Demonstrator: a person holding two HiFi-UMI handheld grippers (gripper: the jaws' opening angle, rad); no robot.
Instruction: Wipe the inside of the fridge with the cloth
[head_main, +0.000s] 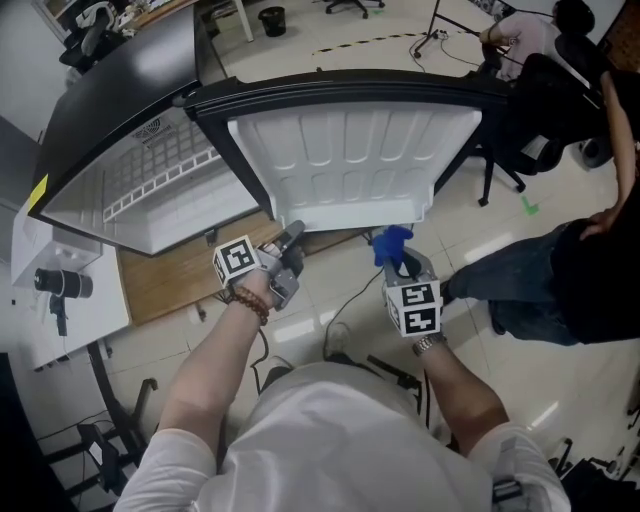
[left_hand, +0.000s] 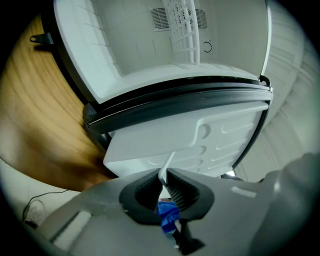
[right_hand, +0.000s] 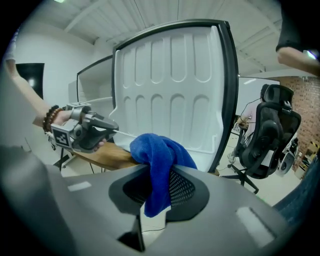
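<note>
Small black fridge standing open, white cavity with a wire shelf to the left of the door in the head view. Door swung wide, black rim, white moulded liner facing the person; all places below are taken from it. Wooden board under the fridge, reaching out beneath the door's hinge side. Black office chair well off the door's free side, on the pale floor. Left gripper at the door's lower edge, toward the hinge side; in its own view the jaws are clenched on a thin white strip, the door edge, pinched between the ribbed pads with the rest of the liner spreading above. Right gripper just below the door's lower edge, toward its free corner, clear of the liner. Its jaws are clamped on the blue cloth, which bunches up over the pads and hangs down between them. Cloth sits in front of the door's lower part, not touching it, outside the cavity. Same cloth shows as a blue scrap low in the left gripper view, below the door edge.
</note>
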